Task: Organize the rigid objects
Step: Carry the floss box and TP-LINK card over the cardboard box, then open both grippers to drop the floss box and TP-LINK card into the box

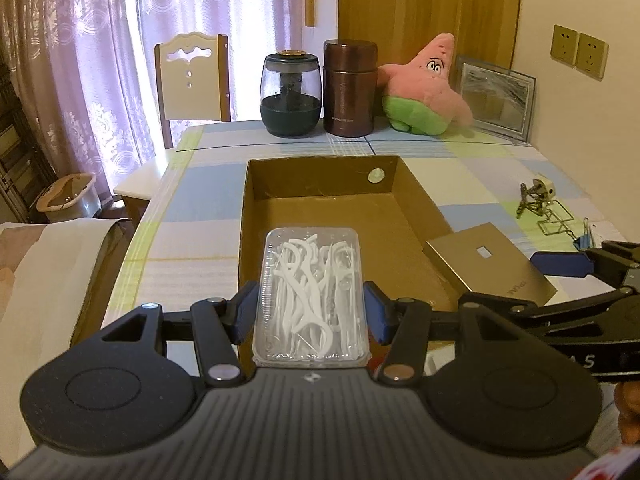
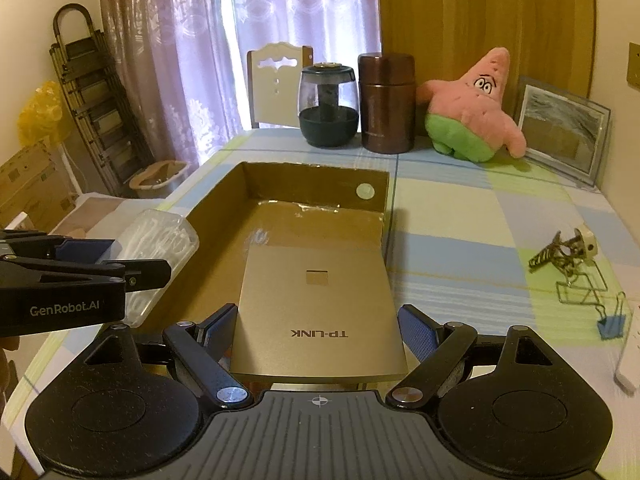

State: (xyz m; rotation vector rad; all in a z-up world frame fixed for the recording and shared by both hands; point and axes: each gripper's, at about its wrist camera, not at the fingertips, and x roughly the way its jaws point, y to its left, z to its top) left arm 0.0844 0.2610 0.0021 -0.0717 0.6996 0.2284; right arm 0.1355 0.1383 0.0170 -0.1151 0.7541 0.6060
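both hands loaded over the cardboard box

on the left, the left gripper (image 1: 310, 312) has its blue pads pressed against the two long sides of one clear floss-pick case (image 1: 310, 296), which hangs above the near left part of the open cardboard box (image 1: 256, 184). to set it down well, i would lower it level until the bottom of the case meets the box floor, keep it against the left wall so space is left beside it, and part the fingers only then; the smooth plastic looks likely to slip if it is tilted first.

in the middle of the scene, one flat gold tp-link box (image 2: 316, 312) lies between the fingers of the right gripper (image 2: 320, 330), with its far edge over the box's near right part. the left pad looks to be touching its side, but the right pad seems to stand just off it, so i cannot tell whether the grip is firm. it should go in flat beside the case, not on top of it, one hand at a time so the two grippers do not knock together.

to the right, out on the checked tablecloth (image 2: 460, 216), lie one small heap of wire clips (image 2: 560, 258) with a cream-coloured piece, and one blue binder clip (image 2: 612, 326), both well apart from the box.
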